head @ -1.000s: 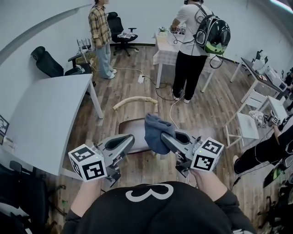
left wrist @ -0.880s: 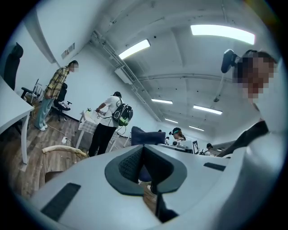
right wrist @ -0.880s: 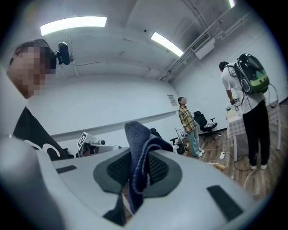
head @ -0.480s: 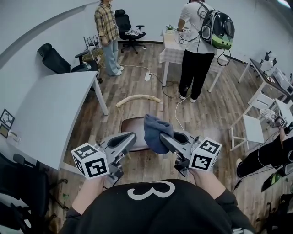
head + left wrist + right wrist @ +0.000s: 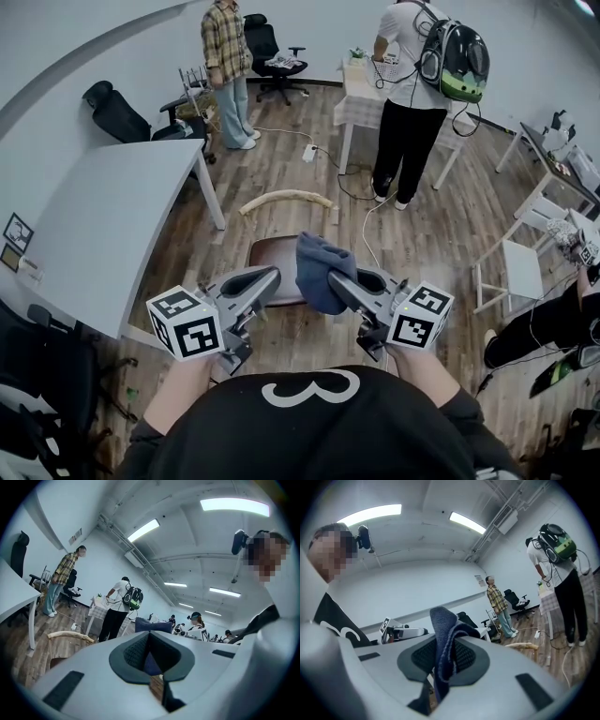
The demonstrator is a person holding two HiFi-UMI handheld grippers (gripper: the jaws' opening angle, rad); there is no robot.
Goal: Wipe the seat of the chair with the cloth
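The chair stands on the wood floor below me, with a dark brown seat [image 5: 274, 262] and a curved pale wooden backrest [image 5: 286, 199]. A blue cloth [image 5: 319, 270] hangs bunched above the seat's right side, and my right gripper [image 5: 335, 279] is shut on it. In the right gripper view the cloth [image 5: 443, 630] sticks up between the pads of the right gripper [image 5: 443, 660]. My left gripper [image 5: 270, 277] hovers over the seat's left part, shut with nothing in it. The left gripper view shows the left gripper [image 5: 151, 656], the cloth [image 5: 152, 626] beyond it and the backrest [image 5: 70, 636].
A white table [image 5: 103, 234] stands to the left. A person in a plaid shirt [image 5: 228, 47] and a person with a backpack [image 5: 417, 94] stand at the far side by a small white table [image 5: 361, 89]. A power strip [image 5: 307, 153] lies behind the chair. A white chair [image 5: 520, 267] is at the right.
Both grippers keep almost the same pose, with the cloth still held in the right one. The room has slid slightly downward and rightward in the head view.
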